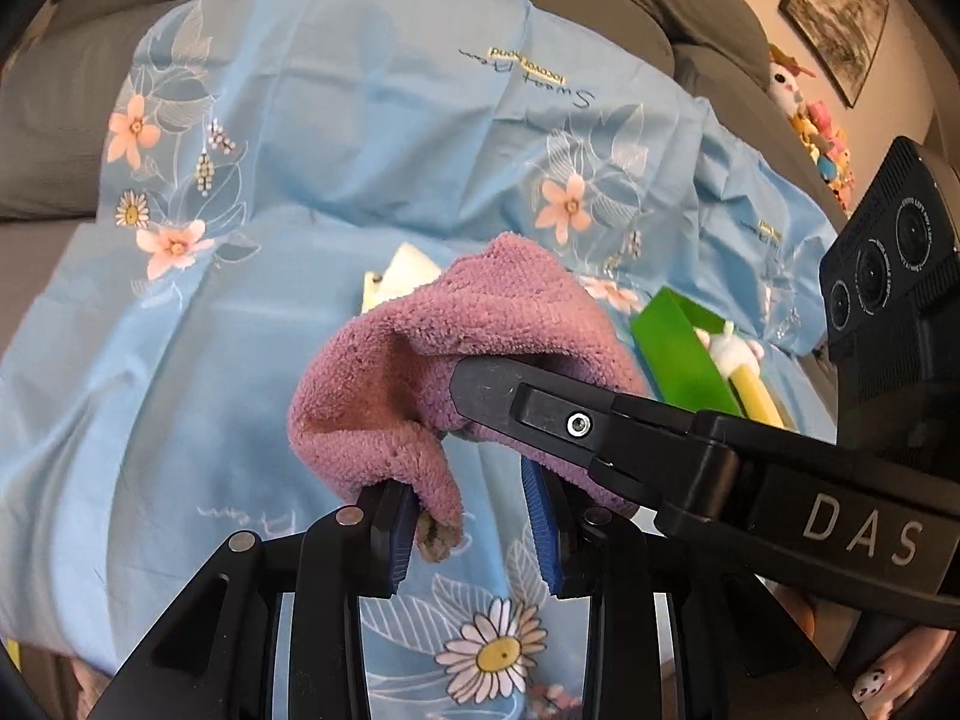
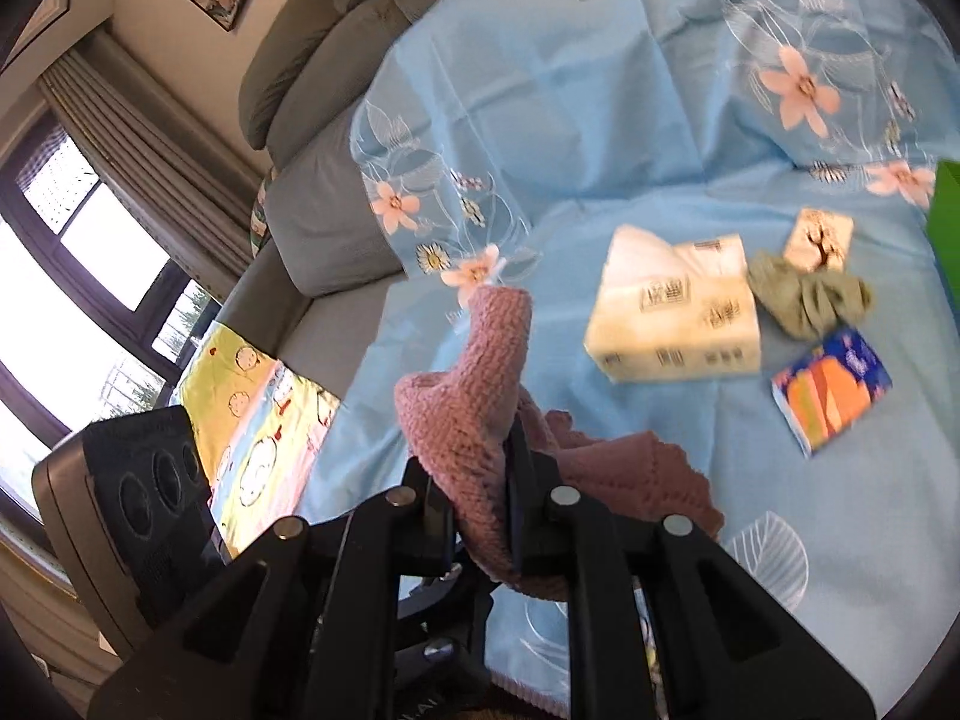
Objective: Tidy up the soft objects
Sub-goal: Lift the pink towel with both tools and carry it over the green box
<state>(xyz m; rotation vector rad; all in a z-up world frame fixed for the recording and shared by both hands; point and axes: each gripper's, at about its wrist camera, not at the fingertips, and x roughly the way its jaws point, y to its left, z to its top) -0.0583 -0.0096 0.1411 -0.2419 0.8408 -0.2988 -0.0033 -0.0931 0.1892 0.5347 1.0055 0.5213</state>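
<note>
Towel first: the mauve terry towel (image 1: 456, 360) hangs in the air between my two tools, above the blue floral sheet (image 1: 252, 312) spread over the grey sofa (image 1: 54, 138). From the left wrist view, the left gripper (image 1: 474, 531) has its blue-padded fingers (image 1: 543, 531) drawn close, with a drooping corner of the towel lying against the left pad; there is a visible gap toward the right pad, so I judge it pinched but thinly, on very little cloth. The right gripper (image 2: 480, 522) has its fingers nearly together and clamped on a thick fold of the towel, which bulges up and spills out to both sides of them.

I expect it to handle as light, limp and fluffy: no stiffness at all, it sags wherever it is unsupported, and the pile should give decent friction against the pads. Nothing about it is fragile. The risk I see is that a thin corner slides out of a grip, or that a bunched fold hides which layer I actually hold. To fold or lay it flat, I would want each tool on a separate corner or hem edge, well apart, so the cloth stretches between them.

On the sheet beyond lie a white tissue pack (image 2: 675, 306), a grey-green cloth (image 2: 807, 297), a small blue and orange packet (image 2: 831, 390) and the edge of a green box (image 1: 681, 354).
</note>
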